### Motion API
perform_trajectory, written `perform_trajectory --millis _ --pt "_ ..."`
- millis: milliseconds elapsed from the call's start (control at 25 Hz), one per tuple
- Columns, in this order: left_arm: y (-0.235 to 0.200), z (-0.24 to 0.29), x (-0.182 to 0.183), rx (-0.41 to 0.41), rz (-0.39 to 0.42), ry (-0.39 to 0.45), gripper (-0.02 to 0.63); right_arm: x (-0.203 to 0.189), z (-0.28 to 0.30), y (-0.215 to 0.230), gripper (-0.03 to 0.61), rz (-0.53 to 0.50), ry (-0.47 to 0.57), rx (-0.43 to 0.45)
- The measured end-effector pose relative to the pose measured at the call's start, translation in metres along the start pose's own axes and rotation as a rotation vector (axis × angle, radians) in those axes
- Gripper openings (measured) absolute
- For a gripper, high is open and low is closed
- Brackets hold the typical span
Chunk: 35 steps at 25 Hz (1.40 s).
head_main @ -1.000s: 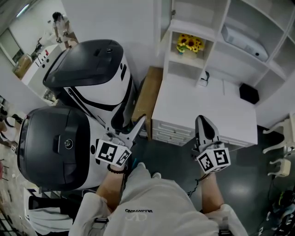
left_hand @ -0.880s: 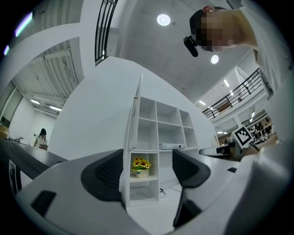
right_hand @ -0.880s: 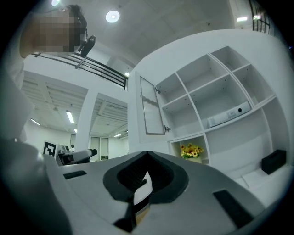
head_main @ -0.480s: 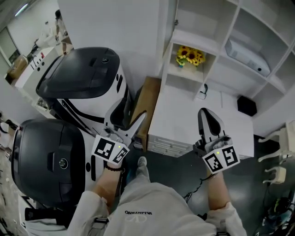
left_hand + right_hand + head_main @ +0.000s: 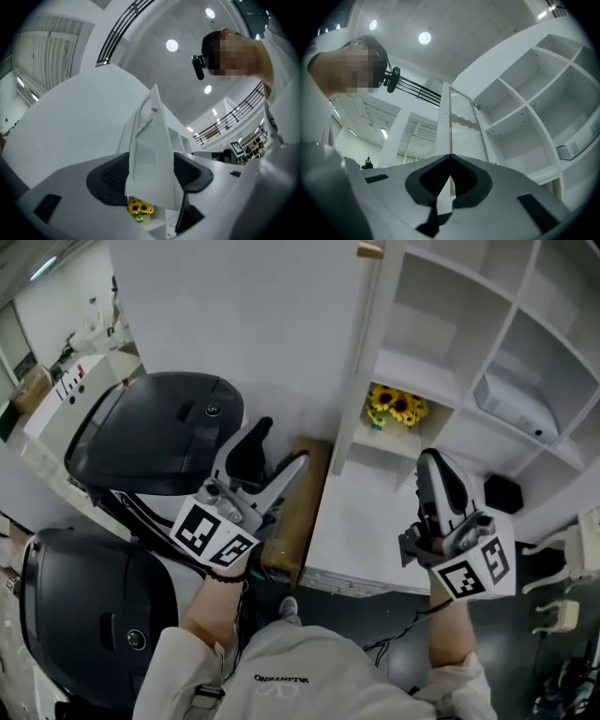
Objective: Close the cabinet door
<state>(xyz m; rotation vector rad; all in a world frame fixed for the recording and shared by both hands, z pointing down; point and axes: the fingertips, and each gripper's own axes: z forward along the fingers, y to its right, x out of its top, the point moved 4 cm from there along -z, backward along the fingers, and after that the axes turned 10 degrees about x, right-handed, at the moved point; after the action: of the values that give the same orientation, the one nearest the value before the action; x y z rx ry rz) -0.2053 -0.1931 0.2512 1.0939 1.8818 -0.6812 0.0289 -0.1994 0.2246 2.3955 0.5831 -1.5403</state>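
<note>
Both tongs sit higher and nearer the cabinet than a second ago. My view has tipped up with them, so the small wooden knob point(image 5: 370, 249) near the top of the tall white cabinet door with its ribbed glass panel point(image 5: 354, 371) now shows. Left tongs point(image 5: 285, 441): ahead of the upper black-topped white rounded housing point(image 5: 155, 432), angled toward the foot of the door. Jaws stand wide apart, though they have just been closing a little; nothing clamped. In the left gripper view the door, edge-on, fills the gap between my two dark pads point(image 5: 110, 176). I cannot tell whether its edge sits inside the gap or just beyond the tips; no pad visibly presses on it. Right tongs point(image 5: 433, 461): over the white desk top point(image 5: 375, 521), jaws brought together tip to tip, nothing between them. The right gripper view looks up past those closed tips at the door's ribbed glass face. Door stands open, swung out from the left side of the white open-shelf unit point(image 5: 511, 315), edge toward me, between the two tongs in the head view. Bunch of yellow sunflowers point(image 5: 398, 407) sits in the low compartment just right of the door's foot. Long brown wooden board point(image 5: 300, 521) lies between housing and desk, under the left tongs. Second black-topped housing point(image 5: 75, 615) lower left.
</note>
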Motion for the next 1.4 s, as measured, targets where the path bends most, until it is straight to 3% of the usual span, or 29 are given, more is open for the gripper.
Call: perform_trajectory --millis 200,280,840,1120,1400 --pt "-0.018 0.048 0.030 -0.192 -0.194 0.095 0.295 0.019 0.041 0.011 0.009 0.039 0.064 0.065" --pt "-0.019 0.063 0.037 -0.262 -0.231 0.109 0.295 0.026 0.052 0.013 0.009 0.031 0.082 0.080" --pt "-0.005 0.137 0.078 -0.482 -0.308 0.167 0.255 0.073 0.097 0.028 0.009 -0.005 0.133 0.219" --pt "0.000 0.152 0.111 -0.528 -0.301 0.210 0.239 0.089 0.109 0.027 0.009 -0.013 0.162 0.272" --pt "-0.001 0.175 0.125 -0.569 -0.342 0.215 0.204 0.104 0.123 0.031 0.009 -0.004 0.171 0.332"
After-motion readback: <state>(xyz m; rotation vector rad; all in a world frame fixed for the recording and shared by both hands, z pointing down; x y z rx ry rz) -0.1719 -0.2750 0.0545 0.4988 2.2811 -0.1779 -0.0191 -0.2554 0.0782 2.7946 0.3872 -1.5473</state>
